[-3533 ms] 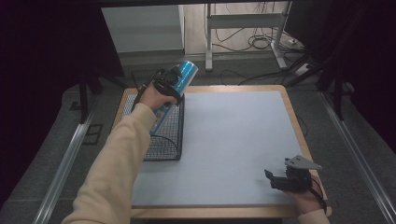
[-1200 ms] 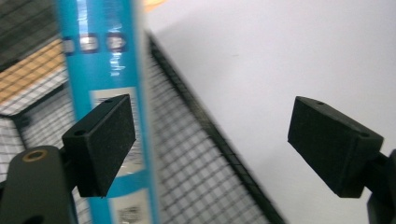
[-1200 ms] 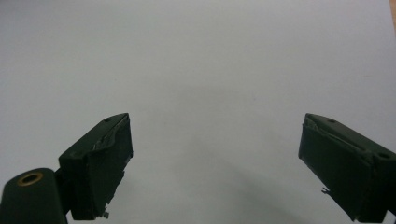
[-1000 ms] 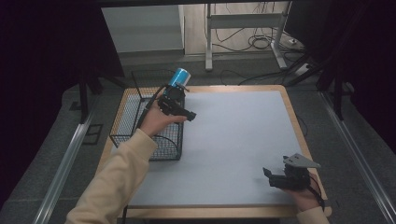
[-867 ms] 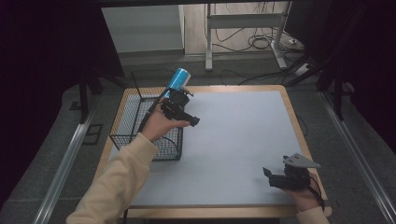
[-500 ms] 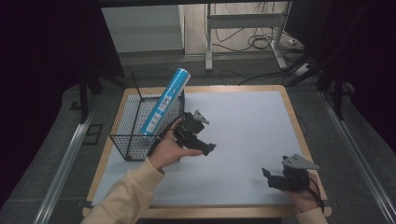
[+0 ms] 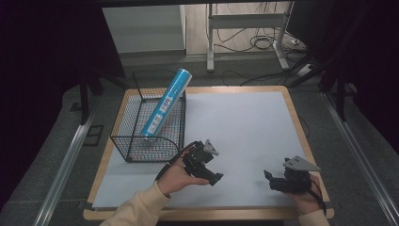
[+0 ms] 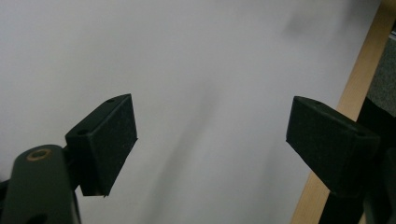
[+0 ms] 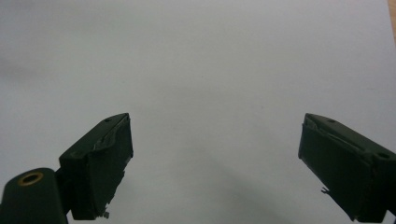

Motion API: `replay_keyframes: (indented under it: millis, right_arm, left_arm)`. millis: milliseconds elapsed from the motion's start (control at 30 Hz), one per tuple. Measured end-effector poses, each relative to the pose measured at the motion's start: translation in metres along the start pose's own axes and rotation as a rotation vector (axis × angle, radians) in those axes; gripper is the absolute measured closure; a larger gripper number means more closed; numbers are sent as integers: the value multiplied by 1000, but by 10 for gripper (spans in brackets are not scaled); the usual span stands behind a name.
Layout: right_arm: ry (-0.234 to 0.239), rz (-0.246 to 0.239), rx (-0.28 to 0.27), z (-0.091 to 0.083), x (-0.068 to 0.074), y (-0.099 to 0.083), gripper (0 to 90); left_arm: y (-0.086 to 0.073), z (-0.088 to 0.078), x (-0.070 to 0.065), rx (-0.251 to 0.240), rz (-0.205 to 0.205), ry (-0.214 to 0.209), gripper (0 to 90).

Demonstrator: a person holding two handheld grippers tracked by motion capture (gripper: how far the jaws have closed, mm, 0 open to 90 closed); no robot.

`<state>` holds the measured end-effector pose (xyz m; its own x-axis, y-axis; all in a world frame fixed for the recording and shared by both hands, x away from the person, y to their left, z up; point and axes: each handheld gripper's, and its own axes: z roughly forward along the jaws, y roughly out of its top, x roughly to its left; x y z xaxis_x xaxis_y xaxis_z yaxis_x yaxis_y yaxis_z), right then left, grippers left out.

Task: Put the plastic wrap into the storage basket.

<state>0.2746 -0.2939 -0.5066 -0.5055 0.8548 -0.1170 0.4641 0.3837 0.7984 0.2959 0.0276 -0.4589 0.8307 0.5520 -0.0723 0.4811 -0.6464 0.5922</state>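
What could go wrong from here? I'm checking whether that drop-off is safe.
The blue tube leans tilted in the wire basket, its top sticking out above the rim, so it might slide or tip out. The left gripper, open and empty, hangs close beside the basket and could knock it.

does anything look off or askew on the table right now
Mostly tidy. The blue cylindrical tube is not lying flat: it leans tilted in the black wire basket, its top poking above the far rim. Both grippers are apart from it, with open, empty jaws.
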Motion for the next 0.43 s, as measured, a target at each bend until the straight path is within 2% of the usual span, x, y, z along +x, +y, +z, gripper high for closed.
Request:
replay_keyframes:
  millis: [133, 433]
  right_arm:
    - [-5, 0, -3, 0, 0, 0, 101]
    - [-9, 9, -19, -2, 0, 0, 101]
  left_arm:
    - [-6, 7, 2, 10, -13, -14, 162]
    - [-8, 8, 3, 3, -16, -12, 157]
